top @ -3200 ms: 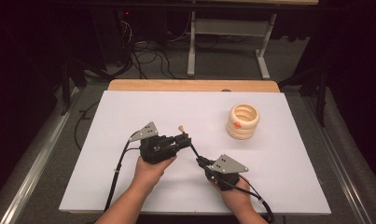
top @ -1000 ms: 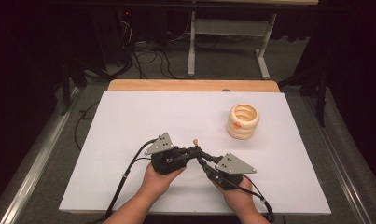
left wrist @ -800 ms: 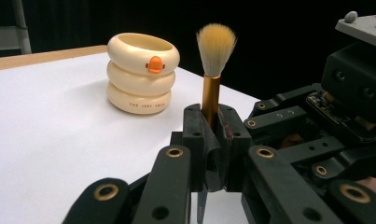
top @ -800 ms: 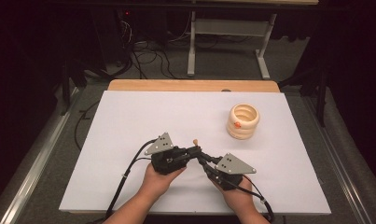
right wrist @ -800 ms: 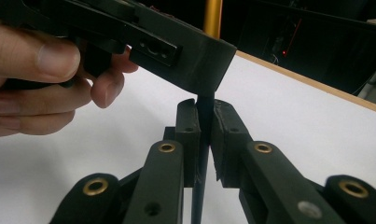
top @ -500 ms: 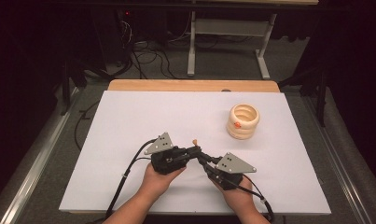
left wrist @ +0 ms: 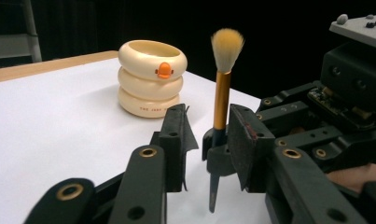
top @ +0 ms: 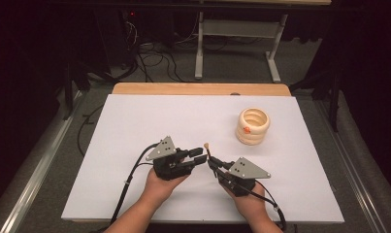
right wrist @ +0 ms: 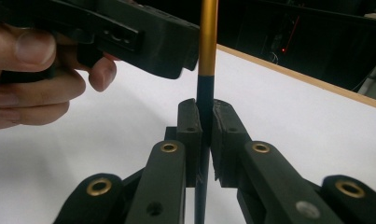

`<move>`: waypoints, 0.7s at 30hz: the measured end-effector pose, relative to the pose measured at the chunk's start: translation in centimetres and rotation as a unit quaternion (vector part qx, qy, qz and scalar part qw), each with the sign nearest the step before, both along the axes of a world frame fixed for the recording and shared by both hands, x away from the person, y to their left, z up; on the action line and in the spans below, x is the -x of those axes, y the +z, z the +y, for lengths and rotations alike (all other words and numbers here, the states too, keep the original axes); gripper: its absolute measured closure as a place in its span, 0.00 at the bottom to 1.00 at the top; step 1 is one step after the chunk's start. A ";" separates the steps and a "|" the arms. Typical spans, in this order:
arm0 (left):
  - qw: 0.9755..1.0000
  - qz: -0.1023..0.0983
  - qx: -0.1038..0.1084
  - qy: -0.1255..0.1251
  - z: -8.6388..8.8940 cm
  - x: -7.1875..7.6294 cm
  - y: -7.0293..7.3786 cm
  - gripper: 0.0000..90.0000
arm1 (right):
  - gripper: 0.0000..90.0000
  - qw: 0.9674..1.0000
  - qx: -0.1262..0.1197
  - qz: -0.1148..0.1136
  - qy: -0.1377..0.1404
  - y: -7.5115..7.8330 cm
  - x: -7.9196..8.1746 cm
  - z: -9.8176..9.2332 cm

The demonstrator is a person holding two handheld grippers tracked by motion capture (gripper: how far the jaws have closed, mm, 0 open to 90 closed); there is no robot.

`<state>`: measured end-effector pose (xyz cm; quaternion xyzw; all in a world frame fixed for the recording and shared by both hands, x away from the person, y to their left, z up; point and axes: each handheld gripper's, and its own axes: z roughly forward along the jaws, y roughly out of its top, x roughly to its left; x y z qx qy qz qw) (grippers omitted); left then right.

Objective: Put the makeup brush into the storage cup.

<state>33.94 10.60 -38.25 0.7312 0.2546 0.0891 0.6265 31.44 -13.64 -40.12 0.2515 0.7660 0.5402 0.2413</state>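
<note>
While your right hand-held gripper [right wrist: 203, 126] pinches the upright brush [left wrist: 221, 88] above the worktop [top: 135, 126] and your left hand-held gripper [left wrist: 206, 140] has just been opening, pads clear, a weak pinch could tip the brush short of the cup [top: 253, 125].

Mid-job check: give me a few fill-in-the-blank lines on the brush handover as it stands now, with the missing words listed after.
1. The right tool is shut on the brush's ____.
2. The brush stands with its bristles pointing ____.
3. The left tool has just been opening; its pads stand ____ the brush.
4. The cream cup bears an ____ spot.

Missing words: handle; up; apart from; orange
</note>
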 end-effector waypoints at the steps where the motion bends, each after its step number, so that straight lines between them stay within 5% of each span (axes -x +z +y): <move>1: 1.000 -0.002 -0.003 0.002 0.0 0.0 0.0 0.74 | 0.95 1.000 0.001 0.000 -0.001 0.1 0.0 -0.1; 14: 0.999 -0.018 -0.042 0.019 0.4 0.0 -0.5 0.63 | 0.95 1.000 -0.003 -0.006 -0.014 0.4 -0.2 -1.4; 21: 0.997 -0.010 -0.058 0.047 1.3 -0.6 -1.0 0.54 | 0.94 1.000 -0.012 -0.008 -0.022 0.8 -0.4 -2.5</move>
